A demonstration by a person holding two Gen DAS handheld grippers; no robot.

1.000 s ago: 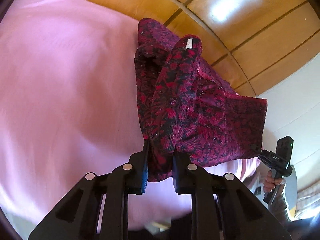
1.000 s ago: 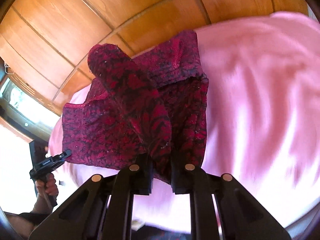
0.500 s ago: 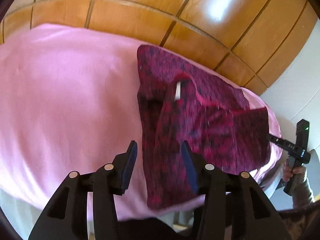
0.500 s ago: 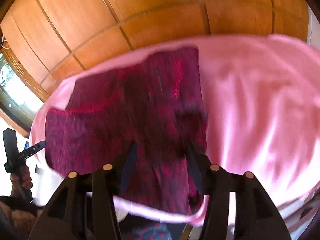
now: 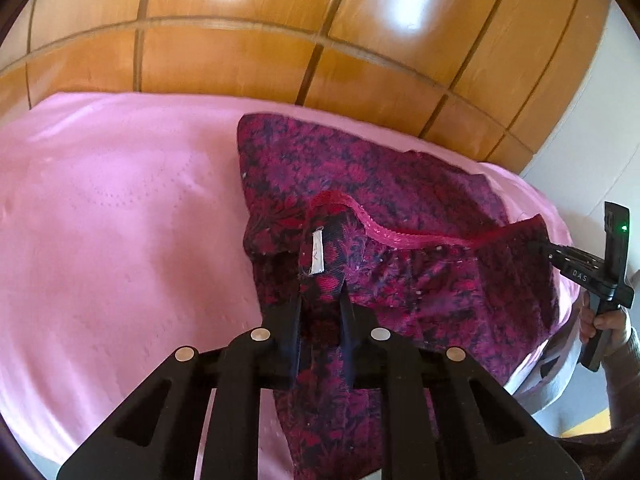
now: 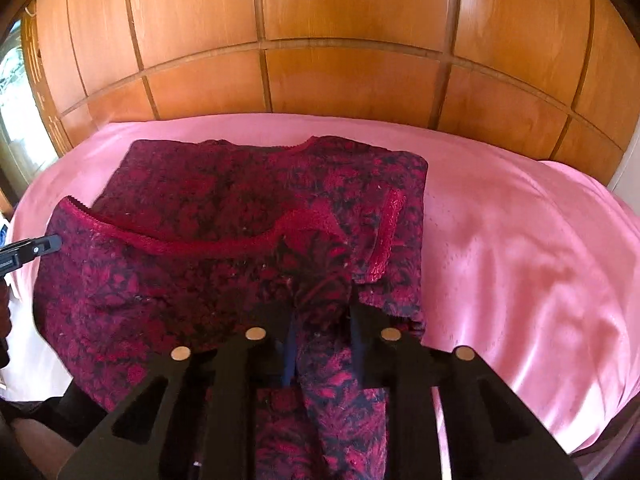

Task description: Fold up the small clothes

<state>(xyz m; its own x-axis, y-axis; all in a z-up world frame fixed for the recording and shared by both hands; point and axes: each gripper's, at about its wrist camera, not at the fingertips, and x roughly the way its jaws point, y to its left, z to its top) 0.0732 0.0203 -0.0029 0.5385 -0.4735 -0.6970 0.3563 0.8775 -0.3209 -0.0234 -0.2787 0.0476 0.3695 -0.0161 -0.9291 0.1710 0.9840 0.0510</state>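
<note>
From where I sit, both tongs have cloth in them. My left gripper has its two fingers pressed onto a bunched ridge of the garment, a dark top with a red and purple floral print, and a small white label stands up from the fabric just beyond the fingertips. My right gripper does the same on its side: its fingers pinch a gathered fold of the garment, with more cloth hanging down between them toward the camera.

The garment lies spread on a pink sheet that covers the surface, well toward the near edge, and its lower part drapes over that edge beneath both grippers. A red lace-like trim curves across the middle of it, and in the right wrist view a second short strip of the same trim runs down just right of the pinched fold. The far edge of the cloth sits flat on the sheet (the weave there looks smooth, though the right wrist view is a little soft).

Behind the sheet stands a wall of glossy wooden panels. In the left wrist view I see the other gripper's body at the far right with a green light lit on it.
</note>
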